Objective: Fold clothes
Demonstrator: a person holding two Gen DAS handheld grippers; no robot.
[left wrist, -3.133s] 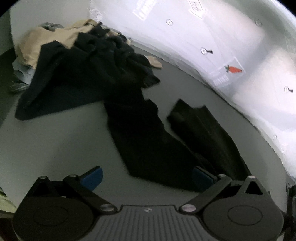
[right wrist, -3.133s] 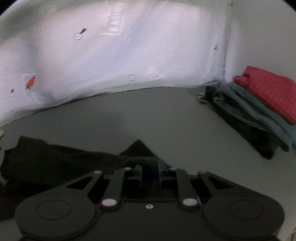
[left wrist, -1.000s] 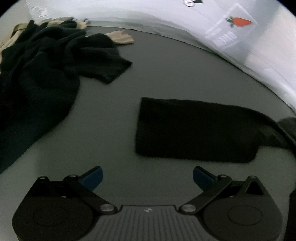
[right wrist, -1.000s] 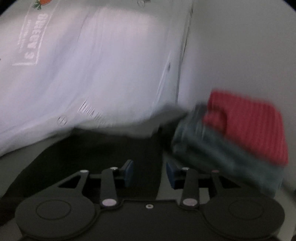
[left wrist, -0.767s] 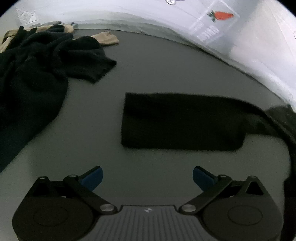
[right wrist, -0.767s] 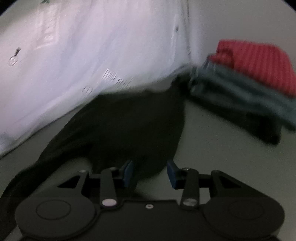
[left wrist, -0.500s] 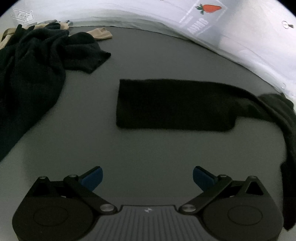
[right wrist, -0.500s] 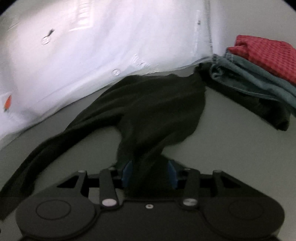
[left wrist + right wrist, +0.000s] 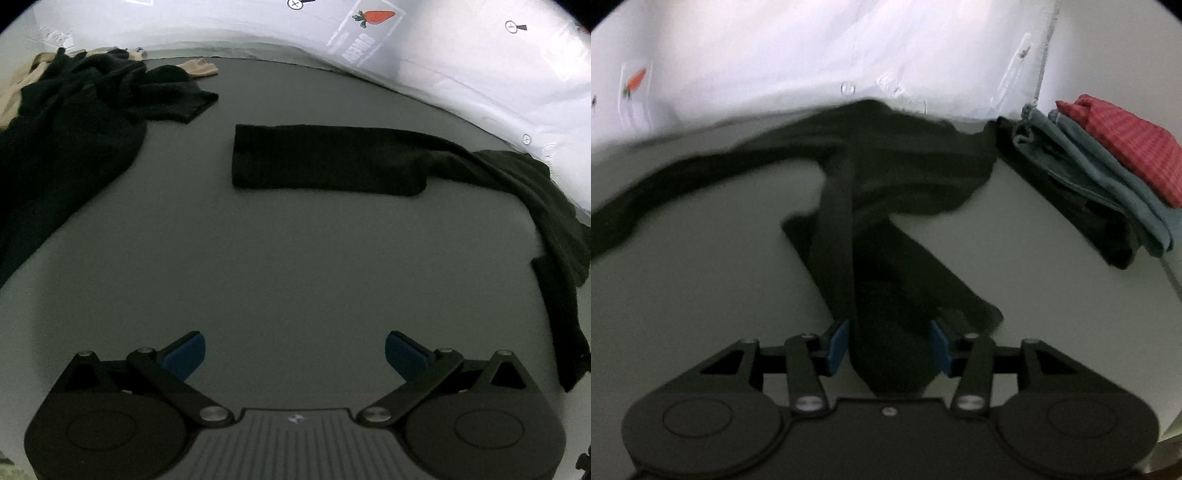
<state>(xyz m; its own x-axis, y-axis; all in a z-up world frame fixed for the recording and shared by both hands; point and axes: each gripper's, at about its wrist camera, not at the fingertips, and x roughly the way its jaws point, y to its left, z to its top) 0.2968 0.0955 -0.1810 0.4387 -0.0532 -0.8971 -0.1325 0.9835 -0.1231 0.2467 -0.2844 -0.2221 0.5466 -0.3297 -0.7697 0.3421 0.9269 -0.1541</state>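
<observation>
Left wrist view: left gripper (image 9: 293, 352) spread wide, holding nothing, over grey table (image 9: 288, 258). Black garment (image 9: 328, 162) flat ahead of fingers, trailing off right. Dark pile (image 9: 74, 110) far ahead-left.

Right wrist view: right gripper (image 9: 889, 347) part-closed, black garment (image 9: 886, 266) bunched between pads; firmness of grip unclear. Folded stack (image 9: 1108, 162) ahead-right.

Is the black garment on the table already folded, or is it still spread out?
Spread out, not folded. The black garment stretches long across the table; its other end hangs bunched between the right gripper's pads.
</observation>
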